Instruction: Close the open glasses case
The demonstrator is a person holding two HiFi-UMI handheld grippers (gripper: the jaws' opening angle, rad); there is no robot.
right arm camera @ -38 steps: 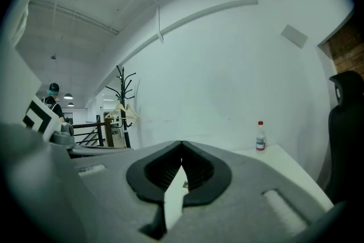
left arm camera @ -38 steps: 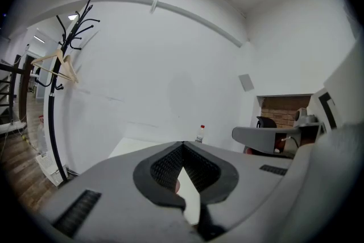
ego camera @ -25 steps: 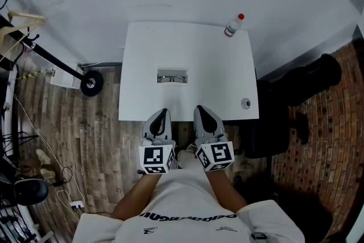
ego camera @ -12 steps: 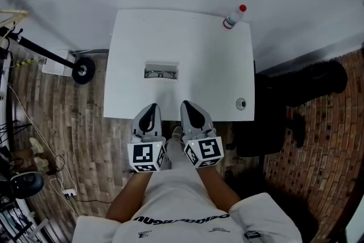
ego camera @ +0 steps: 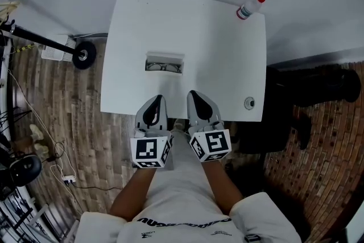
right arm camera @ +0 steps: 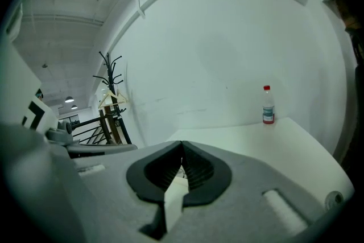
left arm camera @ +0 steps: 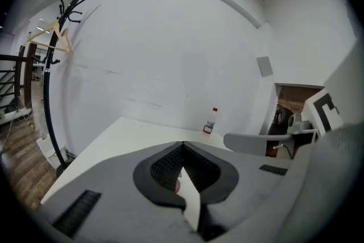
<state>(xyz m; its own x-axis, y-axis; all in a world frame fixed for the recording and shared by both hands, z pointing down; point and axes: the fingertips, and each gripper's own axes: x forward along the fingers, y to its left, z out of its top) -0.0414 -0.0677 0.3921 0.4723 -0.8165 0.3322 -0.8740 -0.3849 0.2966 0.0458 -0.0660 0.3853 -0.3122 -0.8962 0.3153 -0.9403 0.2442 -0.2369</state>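
The open glasses case (ego camera: 164, 63) lies on the white table (ego camera: 222, 54), left of its middle, with a pair of glasses showing inside it. My left gripper (ego camera: 157, 101) and right gripper (ego camera: 193, 95) hang side by side over the table's near edge, a short way in front of the case and touching nothing. In the left gripper view the left gripper (left arm camera: 182, 146) has its jaws pressed together with nothing between them. The right gripper (right arm camera: 182, 146) is shut and empty too. Neither gripper view shows the case.
A clear bottle with a red cap (ego camera: 249, 7) stands at the table's far right corner, also in sight as the bottle (left arm camera: 210, 120) and the bottle (right arm camera: 268, 105). A small round fitting (ego camera: 248, 103) sits near the front right corner. A coat stand base (ego camera: 84, 55) is left of the table; a dark object (ego camera: 318, 91) is on its right.
Both grippers have moved forward from in front of the table until their tips are over its near edge, closer to the case. Both stay shut.
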